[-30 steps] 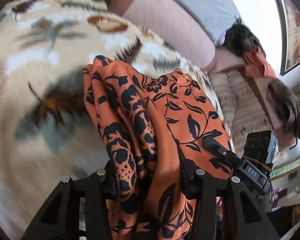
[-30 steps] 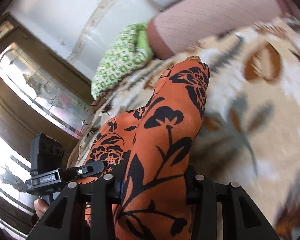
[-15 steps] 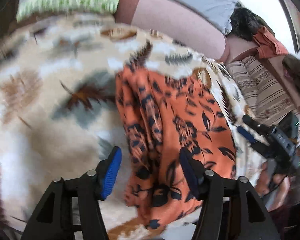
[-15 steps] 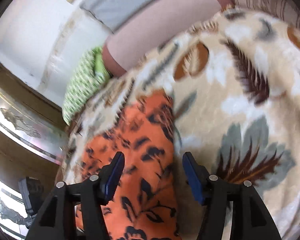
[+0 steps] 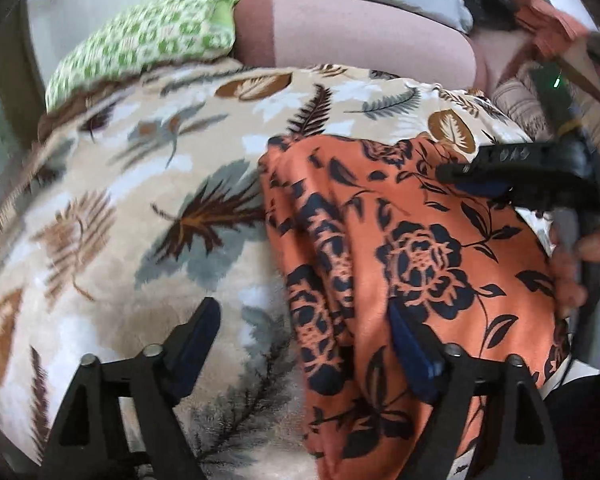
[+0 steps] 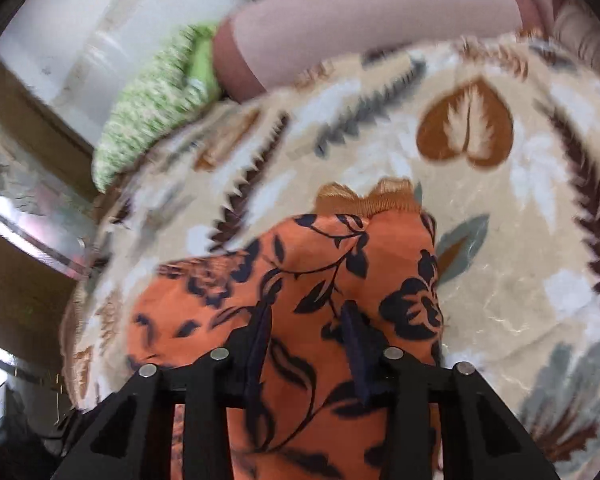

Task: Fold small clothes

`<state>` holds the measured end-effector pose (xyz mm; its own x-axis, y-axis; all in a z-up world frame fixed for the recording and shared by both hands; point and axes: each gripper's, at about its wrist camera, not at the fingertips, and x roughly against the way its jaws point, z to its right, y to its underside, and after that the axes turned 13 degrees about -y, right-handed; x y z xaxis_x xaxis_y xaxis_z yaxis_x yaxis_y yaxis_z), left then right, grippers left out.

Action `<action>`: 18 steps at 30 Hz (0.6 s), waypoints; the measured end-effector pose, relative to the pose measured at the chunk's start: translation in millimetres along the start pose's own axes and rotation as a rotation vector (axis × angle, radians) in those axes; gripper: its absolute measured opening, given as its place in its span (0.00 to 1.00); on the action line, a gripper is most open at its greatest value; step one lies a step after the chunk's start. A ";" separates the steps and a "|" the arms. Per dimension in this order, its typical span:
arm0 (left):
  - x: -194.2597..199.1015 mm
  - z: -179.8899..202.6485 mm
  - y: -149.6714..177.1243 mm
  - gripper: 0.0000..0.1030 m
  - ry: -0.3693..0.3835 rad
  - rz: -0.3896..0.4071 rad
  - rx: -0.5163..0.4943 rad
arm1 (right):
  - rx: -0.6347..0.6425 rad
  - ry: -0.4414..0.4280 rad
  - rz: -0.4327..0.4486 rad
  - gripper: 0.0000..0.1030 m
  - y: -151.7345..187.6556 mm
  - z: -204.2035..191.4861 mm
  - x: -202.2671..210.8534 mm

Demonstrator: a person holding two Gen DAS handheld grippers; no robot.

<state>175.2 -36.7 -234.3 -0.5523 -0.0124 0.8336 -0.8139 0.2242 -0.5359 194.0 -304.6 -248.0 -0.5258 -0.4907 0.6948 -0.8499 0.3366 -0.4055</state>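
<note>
An orange garment with a black flower print (image 5: pixel 420 248) lies bunched on a beige leaf-patterned blanket (image 5: pixel 140 200). My left gripper (image 5: pixel 304 328) hangs just above it, its jaws opening wide. The garment's left edge lies between the blue pads, which do not press it. In the right wrist view the same garment (image 6: pixel 320 272) shows an orange ribbed hem at its far end. My right gripper (image 6: pixel 307 332) is closing, with a raised fold of the cloth pinched between its pads. The right gripper's fingers (image 5: pixel 508 156) reach in over the garment's far right part.
A green patterned pillow (image 5: pixel 148 44) and a pink bolster (image 5: pixel 360 28) lie along the blanket's far edge. Crumpled clothes (image 5: pixel 548 20) are piled at the back right. A person's hand (image 5: pixel 572 264) holds the right gripper. A wooden, glass-fronted frame (image 6: pixel 28 240) stands at the left.
Both grippers let go of the lifted garment, and it dropped onto the blanket. The left one kept opening. The right one moved over the cloth and closed on a fold.
</note>
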 end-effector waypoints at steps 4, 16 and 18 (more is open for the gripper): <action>-1.9 -2.7 7.8 0.86 0.021 0.003 -0.014 | 0.078 0.062 -0.024 0.38 -1.7 -15.1 -8.5; 11.7 -5.7 37.9 0.87 -0.007 0.010 -0.020 | 0.202 -0.057 -0.181 0.41 3.6 -95.8 -73.9; 12.4 -4.6 39.2 0.89 -0.013 0.027 -0.025 | 0.218 -0.046 -0.162 0.42 6.0 -98.1 -75.0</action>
<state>137.3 -23.5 -244.4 -0.5766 -0.0180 0.8168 -0.7937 0.2494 -0.5548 231.8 -187.0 -244.3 -0.3792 -0.5618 0.7352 -0.9078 0.0719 -0.4133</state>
